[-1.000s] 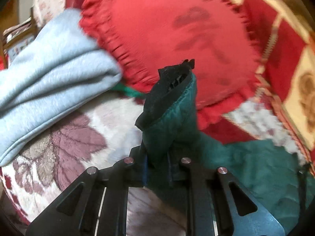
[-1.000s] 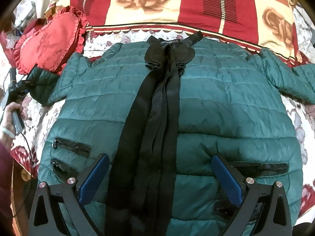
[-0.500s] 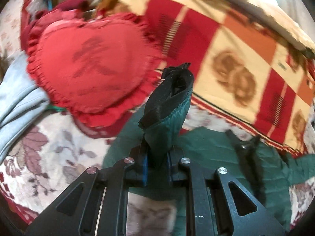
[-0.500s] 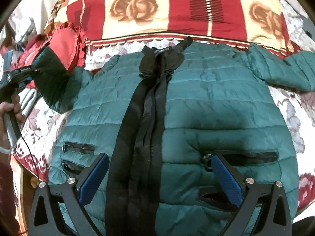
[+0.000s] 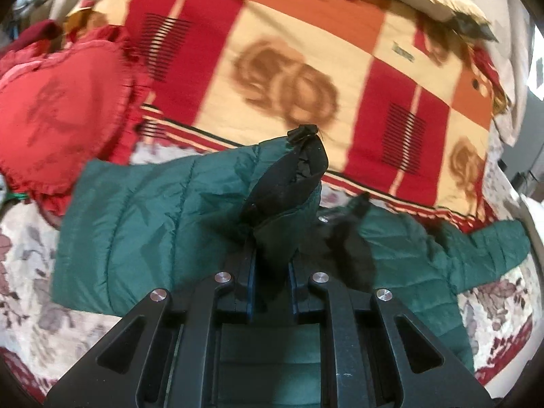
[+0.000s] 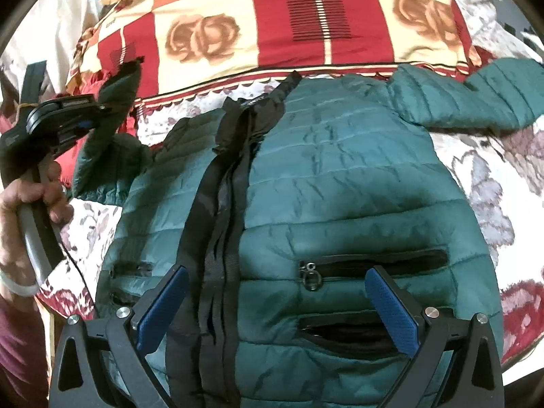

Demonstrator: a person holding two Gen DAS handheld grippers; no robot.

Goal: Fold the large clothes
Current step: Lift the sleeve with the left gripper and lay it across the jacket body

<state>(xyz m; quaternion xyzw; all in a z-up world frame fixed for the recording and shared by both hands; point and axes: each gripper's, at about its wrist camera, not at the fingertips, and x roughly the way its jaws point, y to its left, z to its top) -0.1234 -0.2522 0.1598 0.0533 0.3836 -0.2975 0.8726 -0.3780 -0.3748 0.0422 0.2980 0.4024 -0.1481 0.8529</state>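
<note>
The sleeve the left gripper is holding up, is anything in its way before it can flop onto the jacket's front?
Nothing visible. The left gripper holds the sleeve cuff in the air beside the green jacket, whose front lies bare. The right gripper hangs open above the hem.

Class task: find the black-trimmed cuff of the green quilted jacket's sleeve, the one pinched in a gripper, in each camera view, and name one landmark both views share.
Left wrist view: the black-trimmed cuff stands at centre, pinched in the left gripper, whose jaws are shut on it.
Right wrist view: the cuff is at upper left, raised off the bed.
Shared landmark: the red and cream rose-patterned blanket.
</note>
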